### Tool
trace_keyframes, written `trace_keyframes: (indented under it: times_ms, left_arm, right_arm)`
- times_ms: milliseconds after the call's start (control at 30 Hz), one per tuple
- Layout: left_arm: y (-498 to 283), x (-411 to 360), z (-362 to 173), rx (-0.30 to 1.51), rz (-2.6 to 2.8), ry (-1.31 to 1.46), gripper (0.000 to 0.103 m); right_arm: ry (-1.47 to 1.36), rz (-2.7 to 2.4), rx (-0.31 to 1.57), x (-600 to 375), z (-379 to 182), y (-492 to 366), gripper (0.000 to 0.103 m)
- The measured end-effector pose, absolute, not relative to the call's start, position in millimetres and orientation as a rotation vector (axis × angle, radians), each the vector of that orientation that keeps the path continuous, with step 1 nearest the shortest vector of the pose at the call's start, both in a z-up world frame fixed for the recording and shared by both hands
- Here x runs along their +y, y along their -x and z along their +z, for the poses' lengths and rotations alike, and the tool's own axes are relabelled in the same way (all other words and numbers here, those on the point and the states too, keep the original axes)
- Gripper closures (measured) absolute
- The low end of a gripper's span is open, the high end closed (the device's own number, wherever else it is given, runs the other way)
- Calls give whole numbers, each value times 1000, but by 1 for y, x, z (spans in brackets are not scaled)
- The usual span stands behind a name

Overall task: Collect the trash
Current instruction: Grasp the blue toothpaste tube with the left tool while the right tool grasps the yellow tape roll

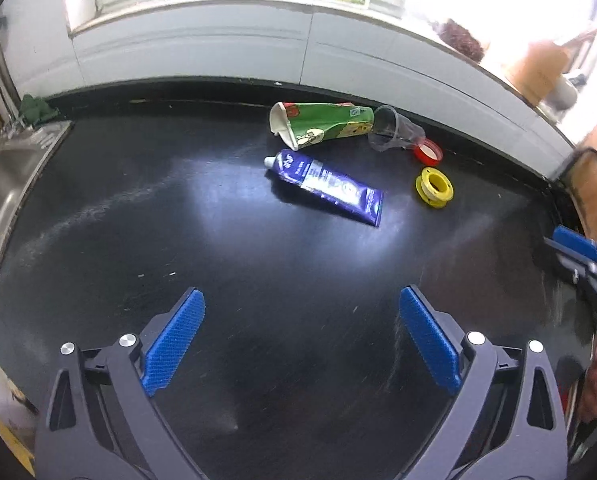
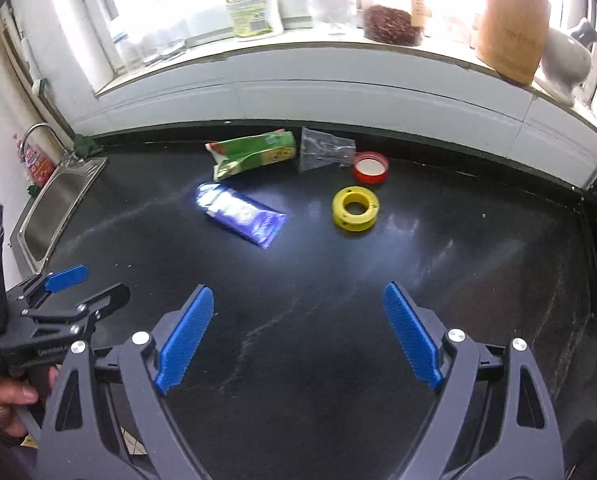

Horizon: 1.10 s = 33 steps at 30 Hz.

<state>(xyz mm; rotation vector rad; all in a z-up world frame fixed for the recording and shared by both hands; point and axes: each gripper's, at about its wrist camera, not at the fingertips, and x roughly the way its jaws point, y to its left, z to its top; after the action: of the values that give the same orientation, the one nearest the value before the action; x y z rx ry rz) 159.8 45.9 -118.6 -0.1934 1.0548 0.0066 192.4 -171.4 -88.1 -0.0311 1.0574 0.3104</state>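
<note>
Trash lay far back on the black surface (image 1: 98, 240): a blue tube (image 1: 326, 186) with its cap pointing far-left, a green carton (image 1: 322, 124) lengthwise along the wall. Left gripper (image 1: 302, 336) and right gripper (image 2: 298, 332) gaped wide, empty.

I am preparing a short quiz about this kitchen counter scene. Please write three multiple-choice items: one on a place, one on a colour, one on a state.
1. Where does the yellow ring lie?
A. In the sink
B. On the black counter, in front of the red lid
C. On the windowsill

2. What colour is the squeezed tube?
A. Blue
B. Orange
C. White

3. How is the right claw?
A. Shut on the tube
B. Shut on the carton
C. Open, holding nothing

Answers:
1 B: the ring rests on the counter, nearer the camera than the red lid.
2 A: its body is dark blue with a white cap.
3 C: its blue pads stand wide apart over bare counter.
</note>
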Motion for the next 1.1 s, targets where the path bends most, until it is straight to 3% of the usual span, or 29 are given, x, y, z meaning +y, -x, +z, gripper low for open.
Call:
trace_keyframes:
  times_ms: [567, 900, 967, 1100]
  left_arm:
    - [-304, 33, -197, 1150, 433, 572, 8]
    - [-339, 24, -219, 1187, 607, 512, 9]
    - [-339, 20, -220, 1190, 628, 470, 13]
    - [-335, 16, -212, 1155, 619, 422, 48]
  right_arm:
    - [65, 373, 1212, -193, -163, -297, 18]
    - [129, 382, 1257, -175, -212, -339, 19]
    - [165, 387, 1244, -169, -215, -342, 19]
    - [216, 389, 1226, -161, -217, -346, 37]
